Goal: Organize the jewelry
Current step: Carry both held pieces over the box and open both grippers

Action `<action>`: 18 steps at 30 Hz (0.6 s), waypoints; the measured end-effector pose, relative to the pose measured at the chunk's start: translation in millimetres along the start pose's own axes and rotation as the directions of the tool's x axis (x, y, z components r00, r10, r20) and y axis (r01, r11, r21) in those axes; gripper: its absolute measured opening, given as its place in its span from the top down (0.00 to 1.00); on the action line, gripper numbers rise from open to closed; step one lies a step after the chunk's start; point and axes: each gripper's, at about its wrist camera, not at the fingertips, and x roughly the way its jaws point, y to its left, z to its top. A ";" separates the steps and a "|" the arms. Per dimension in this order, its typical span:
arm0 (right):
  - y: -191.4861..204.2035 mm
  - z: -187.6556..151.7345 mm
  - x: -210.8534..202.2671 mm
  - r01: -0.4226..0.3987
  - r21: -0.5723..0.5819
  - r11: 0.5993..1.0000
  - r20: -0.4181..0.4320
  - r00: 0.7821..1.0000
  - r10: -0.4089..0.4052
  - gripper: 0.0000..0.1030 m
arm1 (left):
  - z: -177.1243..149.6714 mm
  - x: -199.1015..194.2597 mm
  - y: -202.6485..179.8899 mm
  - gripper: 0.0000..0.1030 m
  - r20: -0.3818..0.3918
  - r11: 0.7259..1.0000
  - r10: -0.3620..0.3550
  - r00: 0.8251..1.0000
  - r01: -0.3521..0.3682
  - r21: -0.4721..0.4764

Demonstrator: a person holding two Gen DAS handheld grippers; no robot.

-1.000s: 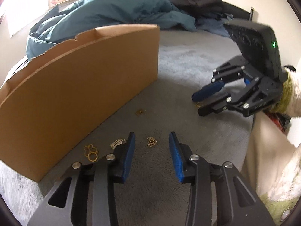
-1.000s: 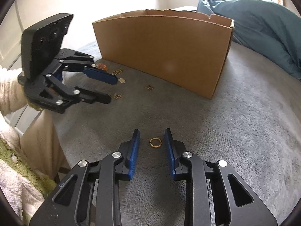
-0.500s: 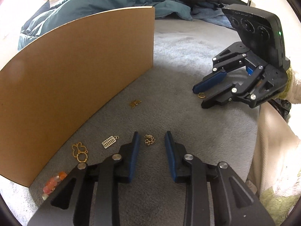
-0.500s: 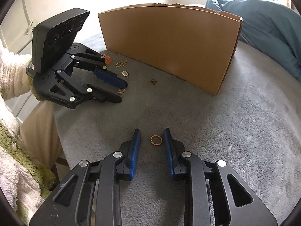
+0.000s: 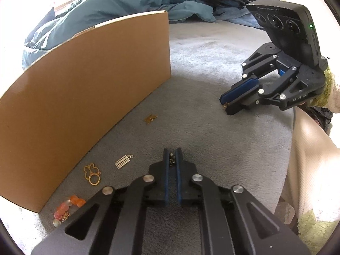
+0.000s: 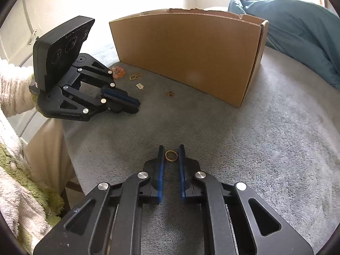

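The left gripper (image 5: 172,156) has just been closing, and its blue pads now pinch a small tangled gold chain (image 5: 171,158) that lies on the grey plush bed cover (image 5: 212,148). The right gripper (image 6: 171,152) has also just been closing; a thin gold ring (image 6: 171,155) sits between its pads, which stand just beside the ring's edges, though whether they press it I cannot tell.

In the left wrist view, a tall brown cardboard box (image 5: 85,106) runs from 8 to 12 o'clock. Along its foot lie an orange and pink bead cluster (image 5: 68,208) at 8 o'clock, a gold butterfly-outline pendant (image 5: 92,173), a small silver grid-shaped charm (image 5: 122,162) and, further off at 11 o'clock, a small gold charm (image 5: 150,119). A teal duvet (image 5: 127,2) is heaped behind the box at 12 o'clock.
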 end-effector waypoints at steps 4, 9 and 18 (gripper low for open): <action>2.9 -1.2 -11.7 0.026 0.006 1.000 0.017 1.000 -0.026 0.90 | -0.9 -11.6 -2.3 0.96 0.013 1.000 0.022 1.000 -0.022 0.004; 5.8 -0.9 -37.1 0.058 0.023 0.998 0.056 0.997 -0.059 0.90 | -0.8 -32.2 0.6 0.96 0.037 0.999 0.049 0.998 -0.048 -0.026; 24.7 31.2 -92.3 0.086 -0.002 0.996 0.184 0.979 -0.084 0.90 | 9.4 -107.0 1.0 0.96 0.172 0.990 0.135 0.976 -0.126 -0.062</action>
